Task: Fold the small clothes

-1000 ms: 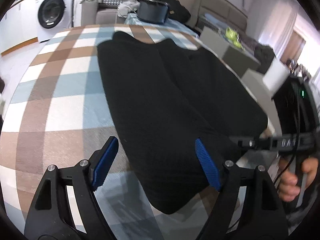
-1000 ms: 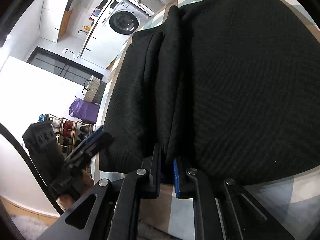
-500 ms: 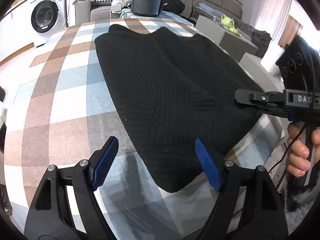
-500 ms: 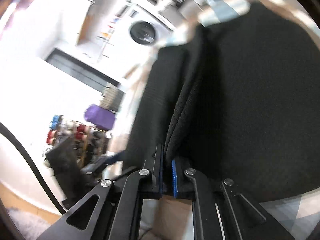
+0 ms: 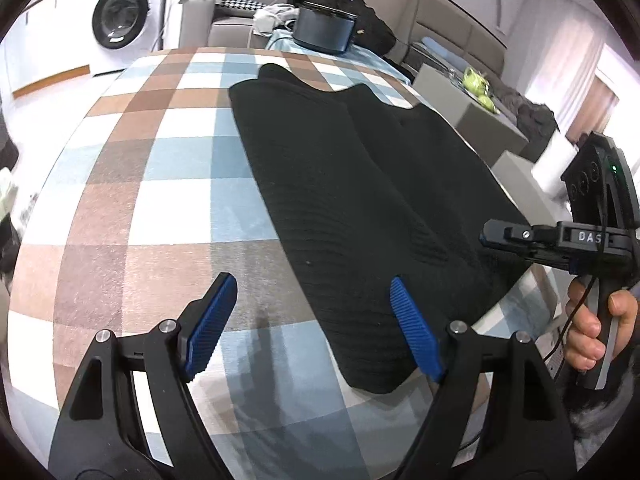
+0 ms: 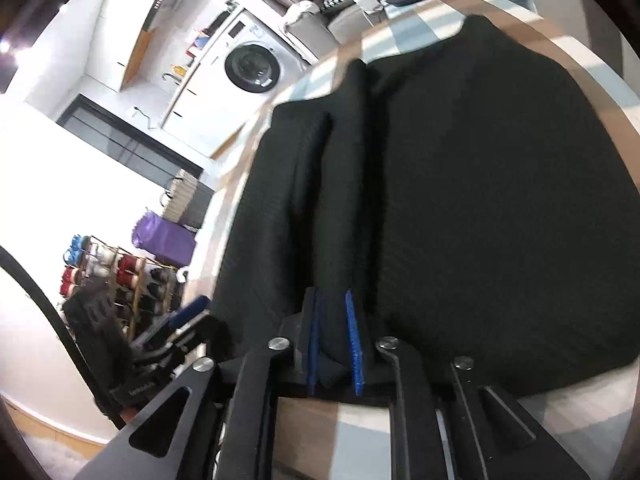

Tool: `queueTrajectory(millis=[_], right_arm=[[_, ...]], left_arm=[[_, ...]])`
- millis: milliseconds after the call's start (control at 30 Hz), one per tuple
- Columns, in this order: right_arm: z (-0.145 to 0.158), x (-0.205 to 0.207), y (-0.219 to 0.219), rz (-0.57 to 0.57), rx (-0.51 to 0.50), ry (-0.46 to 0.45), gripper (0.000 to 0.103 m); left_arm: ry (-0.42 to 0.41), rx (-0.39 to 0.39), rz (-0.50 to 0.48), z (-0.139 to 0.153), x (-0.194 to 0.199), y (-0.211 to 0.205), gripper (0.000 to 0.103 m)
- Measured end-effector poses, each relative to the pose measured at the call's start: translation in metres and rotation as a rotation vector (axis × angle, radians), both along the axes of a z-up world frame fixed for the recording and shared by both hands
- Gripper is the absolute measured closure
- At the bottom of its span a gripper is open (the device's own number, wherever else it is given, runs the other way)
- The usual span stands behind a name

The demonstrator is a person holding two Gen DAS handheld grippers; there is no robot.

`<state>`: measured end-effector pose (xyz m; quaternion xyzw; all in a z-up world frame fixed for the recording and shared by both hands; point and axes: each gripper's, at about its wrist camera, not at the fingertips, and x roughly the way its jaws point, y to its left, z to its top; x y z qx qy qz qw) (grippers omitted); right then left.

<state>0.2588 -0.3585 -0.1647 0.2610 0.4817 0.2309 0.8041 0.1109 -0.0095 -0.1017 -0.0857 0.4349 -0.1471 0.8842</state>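
On the checked tablecloth [image 5: 168,208] a black knitted garment [image 5: 360,208] lies spread, reaching from the far side of the table towards the near edge, one long side already turned in over the middle — the seam of that flap runs down the cloth like a ridge. The right gripper [image 6: 334,340] sits at the near hem with a fold of the knit between its blue pads, but the jaws are opening, the gap around the fabric widening, so I take it the fold has been laid where it was wanted and is being let go rather than carried further. The person's hand [image 5: 592,328] grips that tool's handle at the table's edge, low and angled down, which suits setting cloth flat instead of lifting it. The left gripper [image 5: 312,320] hangs spread wide over the near left corner of the garment with nothing between its fingers, one pad over bare tablecloth, the other over the knit. Held like that, it looks ready to come down on the left edge for the next fold. A washing machine [image 5: 120,24] stands beyond the table.
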Motion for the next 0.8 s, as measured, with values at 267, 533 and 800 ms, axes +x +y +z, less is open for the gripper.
queueTrajectory(millis=[267, 533, 800], right_arm=[[-0.005, 0.012, 0.025, 0.080, 0.039, -0.038, 0.067], [-0.035, 0.052, 0.070, 0.106, 0.045, 0.050, 0.087], [0.037, 0.007, 0.067, 0.104, -0.033, -0.319, 0.094]], left_arm=[[0.014, -0.045, 0.067, 0.002, 0.004, 0.022, 0.026], [-0.004, -0.030, 0.117, 0.009, -0.001, 0.031, 0.026], [0.001, -0.041, 0.090, 0.009, 0.005, 0.021, 0.026]])
